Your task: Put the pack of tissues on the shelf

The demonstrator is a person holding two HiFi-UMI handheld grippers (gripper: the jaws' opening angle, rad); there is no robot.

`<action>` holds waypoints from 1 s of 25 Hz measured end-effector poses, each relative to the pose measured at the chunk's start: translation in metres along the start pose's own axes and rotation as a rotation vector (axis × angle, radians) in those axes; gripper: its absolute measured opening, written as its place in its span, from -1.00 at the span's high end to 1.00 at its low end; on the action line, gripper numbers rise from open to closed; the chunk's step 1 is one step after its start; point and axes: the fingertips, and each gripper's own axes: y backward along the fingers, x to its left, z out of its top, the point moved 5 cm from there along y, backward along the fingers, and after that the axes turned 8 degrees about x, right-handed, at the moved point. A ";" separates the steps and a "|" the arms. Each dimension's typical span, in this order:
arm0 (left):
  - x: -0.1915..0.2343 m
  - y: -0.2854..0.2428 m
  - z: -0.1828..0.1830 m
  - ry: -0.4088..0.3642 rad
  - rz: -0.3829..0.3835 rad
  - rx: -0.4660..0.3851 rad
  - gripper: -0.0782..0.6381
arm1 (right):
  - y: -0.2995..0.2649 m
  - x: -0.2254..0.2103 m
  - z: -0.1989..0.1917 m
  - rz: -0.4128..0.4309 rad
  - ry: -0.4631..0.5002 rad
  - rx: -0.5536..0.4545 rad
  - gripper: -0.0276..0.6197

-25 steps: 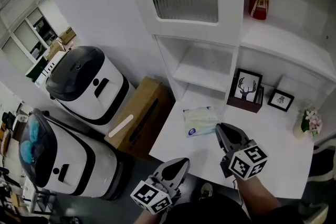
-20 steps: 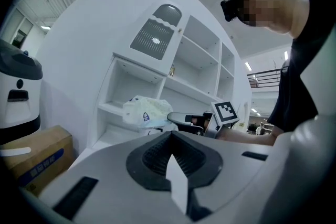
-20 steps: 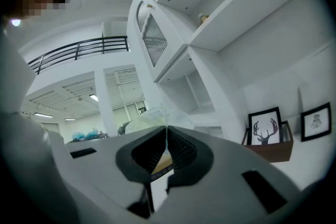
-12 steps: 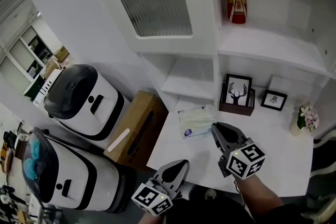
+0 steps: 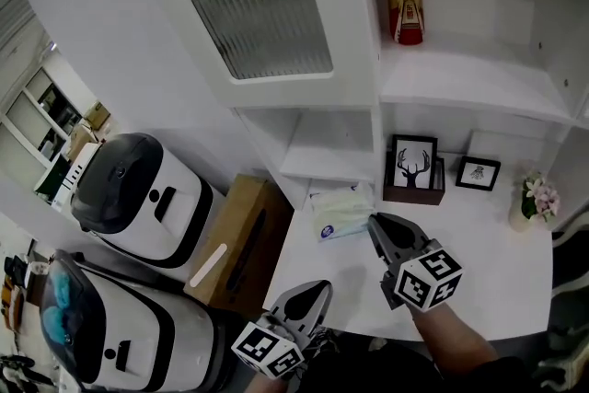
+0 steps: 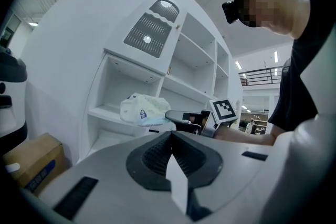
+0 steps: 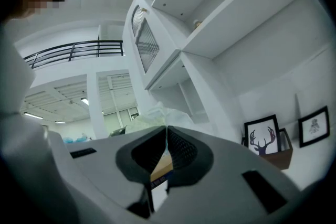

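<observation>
Head view shows the right gripper [image 5: 375, 222] with its jaws closed on the edge of the pack of tissues [image 5: 342, 213]. The pack is to the left of the deer picture [image 5: 414, 168], just in front of the low shelf [image 5: 327, 163]. The left gripper [image 5: 319, 288] is closed on nothing, well below-left of the deer picture.

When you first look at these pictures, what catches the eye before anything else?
The right gripper is shut on the edge of the pack of tissues, just in front of the white shelf unit's low compartment. The left gripper is shut and empty near the desk's front edge. A framed deer picture stands on the desk, a red-labelled bottle on the shelf above.
</observation>
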 end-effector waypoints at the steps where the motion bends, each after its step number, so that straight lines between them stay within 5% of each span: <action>1: 0.004 0.000 0.003 -0.003 -0.010 0.000 0.77 | -0.002 0.001 0.001 -0.009 0.000 -0.002 0.89; 25: 0.118 -0.011 0.045 -0.040 -0.187 0.041 0.77 | -0.099 -0.014 0.013 -0.256 -0.034 -0.056 0.89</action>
